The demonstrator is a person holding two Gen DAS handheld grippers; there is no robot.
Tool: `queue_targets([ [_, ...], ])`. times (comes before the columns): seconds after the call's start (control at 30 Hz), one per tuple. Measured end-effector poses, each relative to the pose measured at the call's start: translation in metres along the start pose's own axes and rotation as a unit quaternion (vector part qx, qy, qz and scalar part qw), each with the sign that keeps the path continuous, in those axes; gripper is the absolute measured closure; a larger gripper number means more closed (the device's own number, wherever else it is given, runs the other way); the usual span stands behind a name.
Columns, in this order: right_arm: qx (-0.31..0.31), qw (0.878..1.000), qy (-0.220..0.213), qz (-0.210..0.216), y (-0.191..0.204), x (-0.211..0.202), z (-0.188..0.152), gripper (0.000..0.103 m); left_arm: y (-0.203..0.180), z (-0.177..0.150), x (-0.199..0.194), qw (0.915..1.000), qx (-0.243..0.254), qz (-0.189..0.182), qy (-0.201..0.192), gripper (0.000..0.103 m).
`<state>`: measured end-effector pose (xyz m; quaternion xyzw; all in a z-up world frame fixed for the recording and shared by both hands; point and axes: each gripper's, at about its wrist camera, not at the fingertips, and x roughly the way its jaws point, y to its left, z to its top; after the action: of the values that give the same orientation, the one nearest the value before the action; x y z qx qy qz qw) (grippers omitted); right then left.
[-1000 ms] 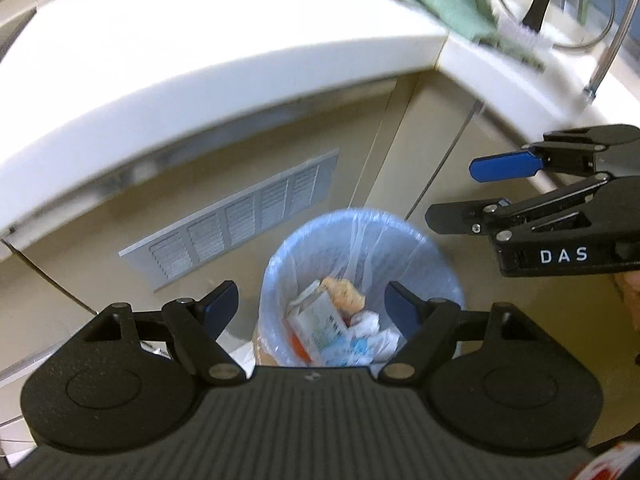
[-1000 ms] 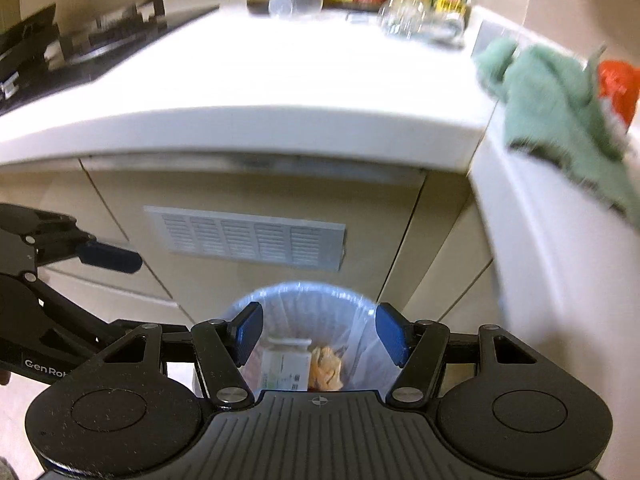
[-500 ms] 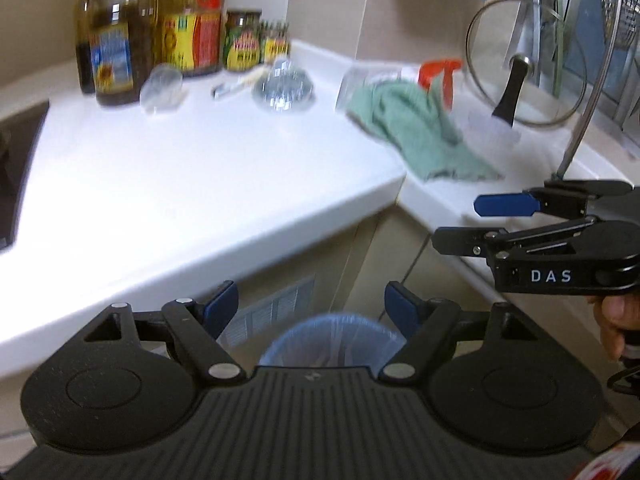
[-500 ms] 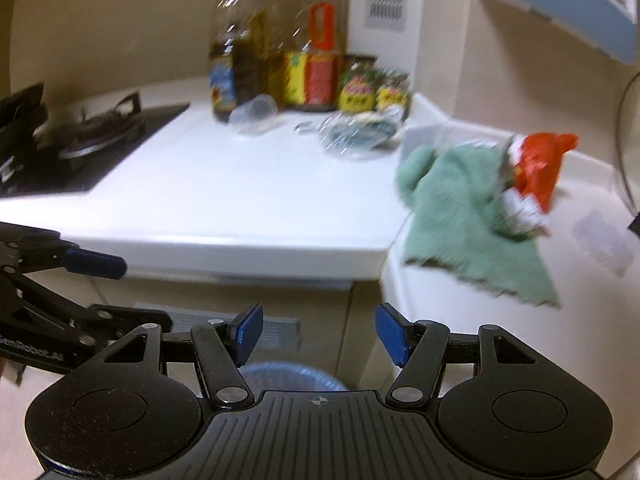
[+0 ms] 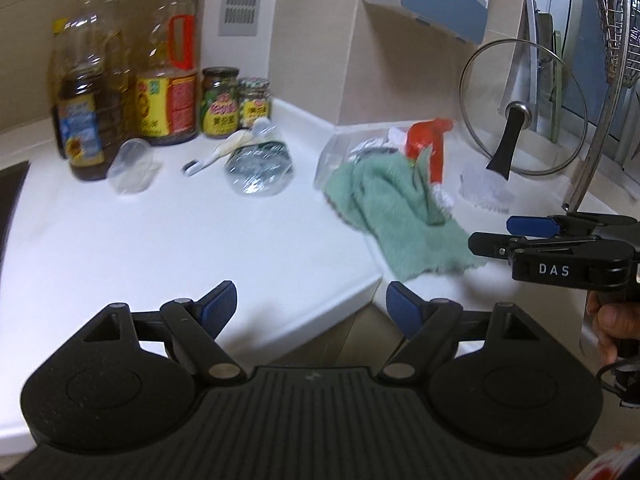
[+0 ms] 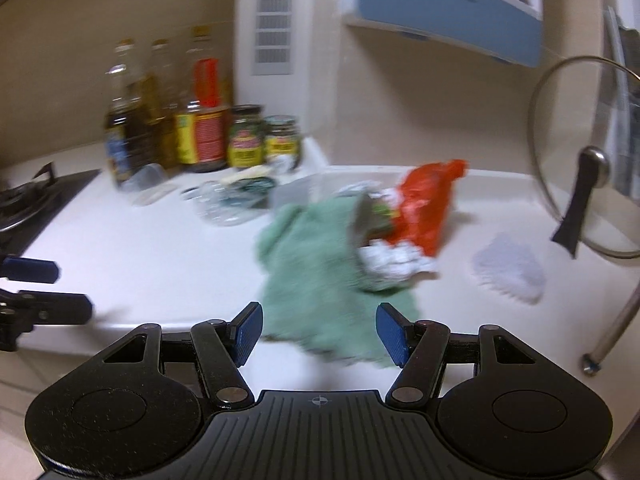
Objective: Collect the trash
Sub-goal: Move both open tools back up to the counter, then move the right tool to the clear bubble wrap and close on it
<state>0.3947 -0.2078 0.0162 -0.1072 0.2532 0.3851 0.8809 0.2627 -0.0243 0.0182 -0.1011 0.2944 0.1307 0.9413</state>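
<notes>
Trash lies on the white counter (image 5: 168,240): a crushed clear bottle (image 5: 258,168) (image 6: 236,200), a clear plastic cup (image 5: 130,164) (image 6: 148,182), a red wrapper (image 5: 428,148) (image 6: 428,204) with crumpled foil (image 6: 394,260) on a green cloth (image 5: 392,208) (image 6: 320,264), and a clear plastic scrap (image 5: 484,190) (image 6: 510,268). My left gripper (image 5: 312,308) (image 6: 52,288) hovers open at the counter's front edge, empty. My right gripper (image 6: 318,332) (image 5: 496,234) is open and empty, just short of the cloth's near edge.
Oil bottles (image 5: 164,68) and jars (image 5: 220,102) line the back wall. A glass pot lid (image 5: 520,108) leans at the right by a metal faucet pipe (image 6: 612,328). A gas stove (image 6: 28,200) is at the far left. A white utensil (image 5: 216,156) lies near the bottle.
Both grippers rose from over the lined trash bin to counter height and tilted up. The bin dropped out of view; the counter's trash now fills both views. Both stayed open.
</notes>
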Motion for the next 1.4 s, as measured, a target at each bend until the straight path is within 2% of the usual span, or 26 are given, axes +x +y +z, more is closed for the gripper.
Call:
queue_targets([
  [0.17, 0.012, 0.999, 0.001, -0.03, -0.039, 0.014, 0.006, 0.04, -0.022, 0.017, 0.024, 0.9999, 0.007, -0.007, -0.002, 0.023],
  [0.3, 0.013, 0.997, 0.004, -0.071, -0.074, 0.03, 0.012, 0.04, -0.038, 0.025, 0.044, 0.9999, 0.01, -0.012, 0.002, 0.023],
  [0.6, -0.005, 0.988, 0.033, -0.149, -0.145, 0.091, 0.026, 0.04, -0.074, 0.04, 0.084, 0.9992, 0.028, -0.017, 0.021, 0.023],
  [0.67, 0.002, 0.987, 0.042, -0.158, -0.16, 0.106, 0.029, 0.037, -0.079, 0.044, 0.091, 0.999, 0.034, -0.017, 0.024, 0.023],
  [0.7, 0.01, 0.986, 0.047, -0.159, -0.167, 0.114, 0.031, 0.028, -0.081, 0.047, 0.094, 0.9989, 0.036, -0.016, 0.024, 0.023],
  [0.73, 0.02, 0.986, 0.052, -0.157, -0.174, 0.121, 0.031, 0.025, -0.082, 0.049, 0.097, 0.9989, 0.036, -0.015, 0.024, 0.023],
  [0.93, 0.065, 0.986, 0.076, -0.131, -0.198, 0.148, 0.031, 0.024, -0.085, 0.057, 0.11, 0.9988, 0.037, -0.013, 0.028, 0.023],
  [0.97, 0.07, 0.987, 0.075, -0.127, -0.198, 0.149, 0.03, 0.027, -0.086, 0.058, 0.112, 0.9988, 0.038, -0.013, 0.028, 0.023],
  [1.0, 0.071, 0.987, 0.074, -0.126, -0.199, 0.15, 0.03, 0.039, -0.086, 0.058, 0.113, 0.9987, 0.038, -0.013, 0.029, 0.023],
  [1.03, 0.069, 0.987, 0.072, -0.126, -0.199, 0.15, 0.029, 0.043, -0.087, 0.058, 0.114, 0.9987, 0.039, -0.014, 0.031, 0.023],
  [1.1, 0.057, 0.987, 0.067, -0.132, -0.196, 0.147, 0.028, 0.063, -0.088, 0.057, 0.117, 0.9985, 0.04, -0.016, 0.033, 0.023],
  [1.2, 0.049, 0.988, 0.064, -0.128, -0.192, 0.141, 0.029, 0.085, -0.093, 0.057, 0.12, 0.9981, 0.045, -0.022, 0.035, 0.023],
  [1.27, 0.045, 0.991, 0.062, -0.114, -0.189, 0.135, 0.029, 0.092, -0.096, 0.059, 0.12, 0.998, 0.048, -0.027, 0.032, 0.023],
  [1.4, 0.044, 0.993, 0.057, -0.095, -0.18, 0.118, 0.026, 0.094, -0.107, 0.066, 0.117, 0.9968, 0.068, -0.039, 0.013, 0.023],
])
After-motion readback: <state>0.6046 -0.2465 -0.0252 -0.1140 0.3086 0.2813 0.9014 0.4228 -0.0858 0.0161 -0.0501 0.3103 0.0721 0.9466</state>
